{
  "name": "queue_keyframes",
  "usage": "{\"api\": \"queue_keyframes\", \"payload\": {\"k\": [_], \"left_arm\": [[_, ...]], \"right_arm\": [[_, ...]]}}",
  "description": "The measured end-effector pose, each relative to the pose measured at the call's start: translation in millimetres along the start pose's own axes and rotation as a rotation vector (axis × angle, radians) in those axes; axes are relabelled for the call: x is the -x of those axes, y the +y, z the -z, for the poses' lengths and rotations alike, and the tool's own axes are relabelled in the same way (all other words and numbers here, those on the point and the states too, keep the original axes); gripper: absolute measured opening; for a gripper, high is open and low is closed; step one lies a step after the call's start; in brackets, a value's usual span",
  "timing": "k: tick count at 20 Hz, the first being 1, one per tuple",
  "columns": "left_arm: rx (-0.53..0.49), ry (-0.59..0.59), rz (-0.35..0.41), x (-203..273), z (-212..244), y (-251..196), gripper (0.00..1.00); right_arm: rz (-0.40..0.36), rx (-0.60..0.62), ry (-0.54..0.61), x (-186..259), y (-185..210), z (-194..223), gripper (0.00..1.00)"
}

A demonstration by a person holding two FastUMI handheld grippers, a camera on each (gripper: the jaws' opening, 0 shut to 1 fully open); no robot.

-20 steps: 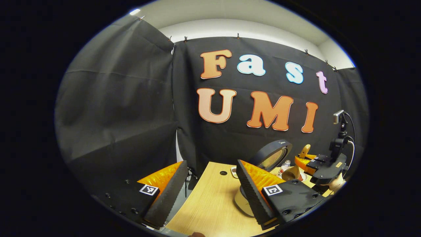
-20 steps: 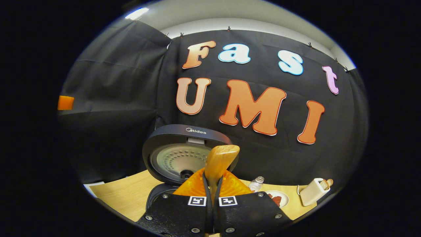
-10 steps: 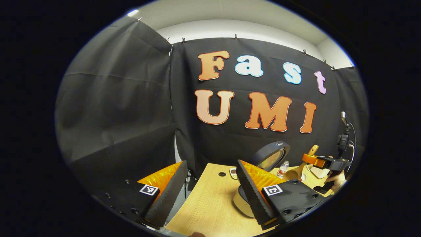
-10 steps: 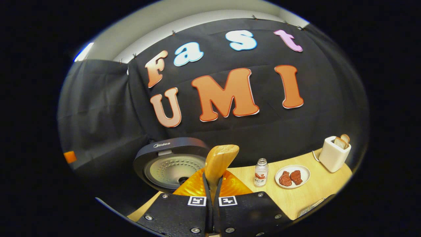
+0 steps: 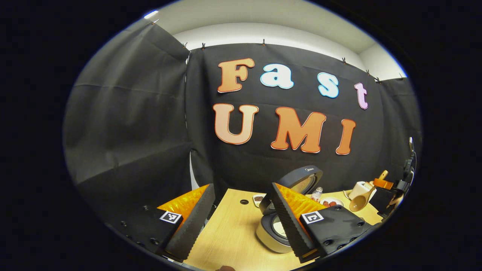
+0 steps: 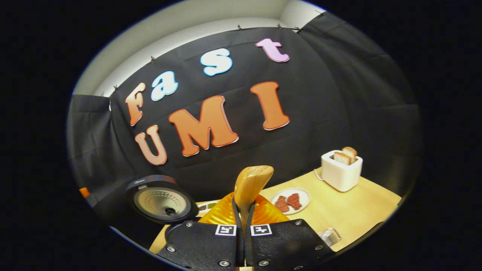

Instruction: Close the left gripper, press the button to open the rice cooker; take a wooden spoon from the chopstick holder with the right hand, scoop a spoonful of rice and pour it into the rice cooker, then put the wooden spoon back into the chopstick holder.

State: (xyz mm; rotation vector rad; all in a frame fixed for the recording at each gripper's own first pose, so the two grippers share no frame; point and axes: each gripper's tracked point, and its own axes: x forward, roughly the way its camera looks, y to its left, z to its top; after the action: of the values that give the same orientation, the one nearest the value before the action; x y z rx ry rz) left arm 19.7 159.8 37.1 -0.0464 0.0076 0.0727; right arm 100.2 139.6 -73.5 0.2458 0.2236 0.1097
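Right gripper [image 6: 243, 222] clamped the wooden spoon [image 6: 250, 184]; left gripper [image 5: 241, 222] hung wide open, empty. Rice cooker [image 5: 280, 229] stood open. Next, judged: carrying the spoon toward the rice or holder.

You can't read the small logo on the rice cooker [image 5: 290, 203] lid; square coded markers sit on the gripper fingers [image 6: 226, 229].
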Motion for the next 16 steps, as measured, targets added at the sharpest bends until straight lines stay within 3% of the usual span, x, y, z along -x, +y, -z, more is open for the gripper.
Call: {"api": "queue_keyframes", "payload": {"k": [5,8,16], "left_arm": [[-0.004,0.004,0.012,-6,-2,-16,0.99],[-0.008,0.011,0.014,-4,0,-25,0.99],[-0.05,0.031,-0.033,10,1,-25,1.0]], "right_arm": [[0.159,-0.01,0.001,19,-102,15,0.0],[0.221,-0.036,0.041,21,-141,45,0.0],[0.247,-0.075,0.153,-10,-175,119,0.0]]}}
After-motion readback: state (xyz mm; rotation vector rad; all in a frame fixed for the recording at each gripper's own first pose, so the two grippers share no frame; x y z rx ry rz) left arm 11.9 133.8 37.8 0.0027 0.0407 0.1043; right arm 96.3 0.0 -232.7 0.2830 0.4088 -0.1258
